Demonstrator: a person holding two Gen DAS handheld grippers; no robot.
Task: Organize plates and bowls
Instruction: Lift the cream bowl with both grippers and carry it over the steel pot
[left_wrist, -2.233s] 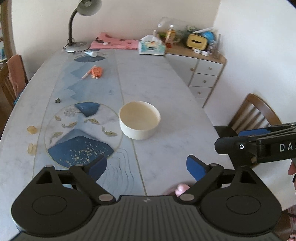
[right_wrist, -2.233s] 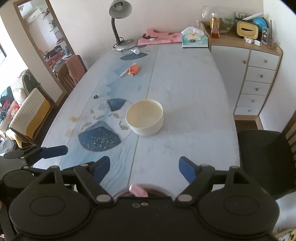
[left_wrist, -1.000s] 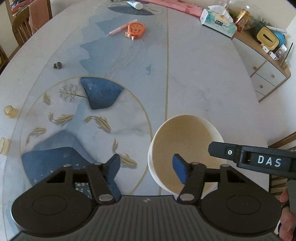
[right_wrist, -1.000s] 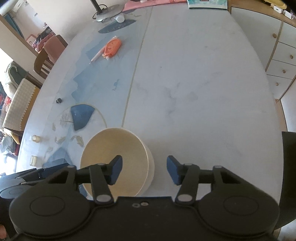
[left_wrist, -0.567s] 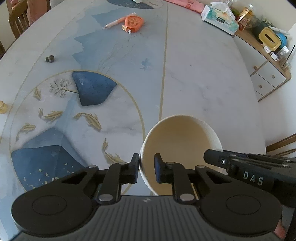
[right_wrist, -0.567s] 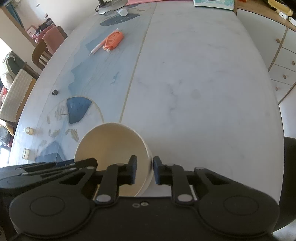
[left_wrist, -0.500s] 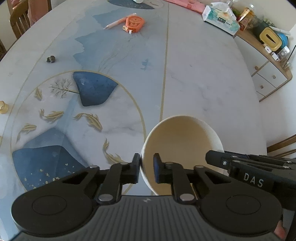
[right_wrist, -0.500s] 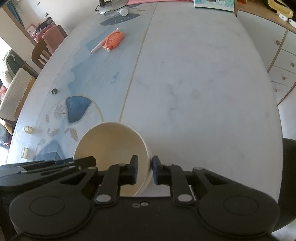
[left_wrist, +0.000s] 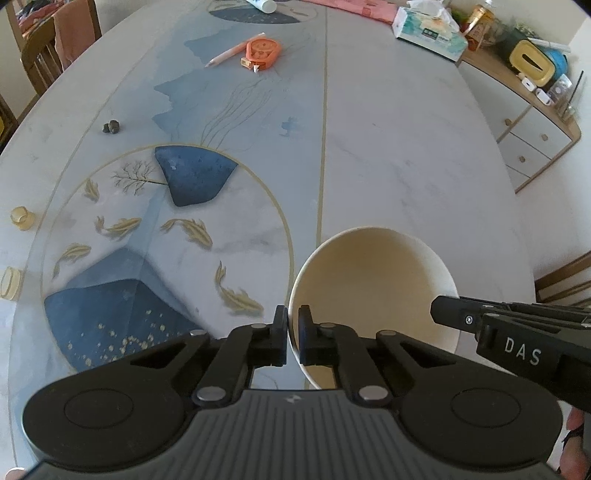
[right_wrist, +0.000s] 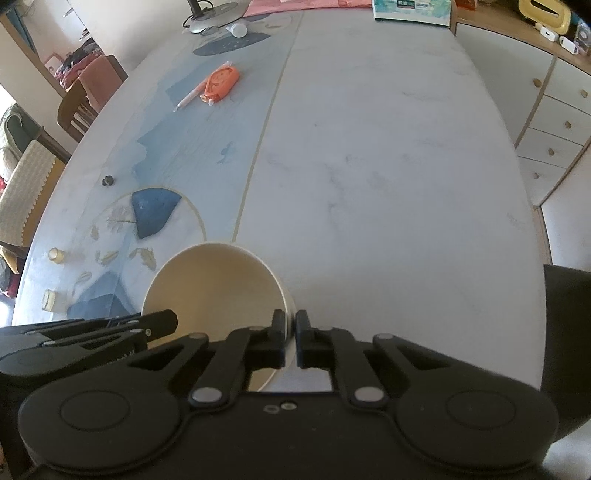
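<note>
Your left gripper (left_wrist: 292, 334) pinches the bowl (left_wrist: 373, 280) wall on its left side, and your right gripper (right_wrist: 290, 338) pinches the opposite right side. The bowl sits on the table (right_wrist: 388, 166) between them, so lift both evenly.

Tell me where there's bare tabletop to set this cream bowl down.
Widest bare patch: the white marble half of the table, right of the gold seam, up to the tissue box. Crowded: the blue side, with the orange tape measure, pencil and small amber pieces.
</note>
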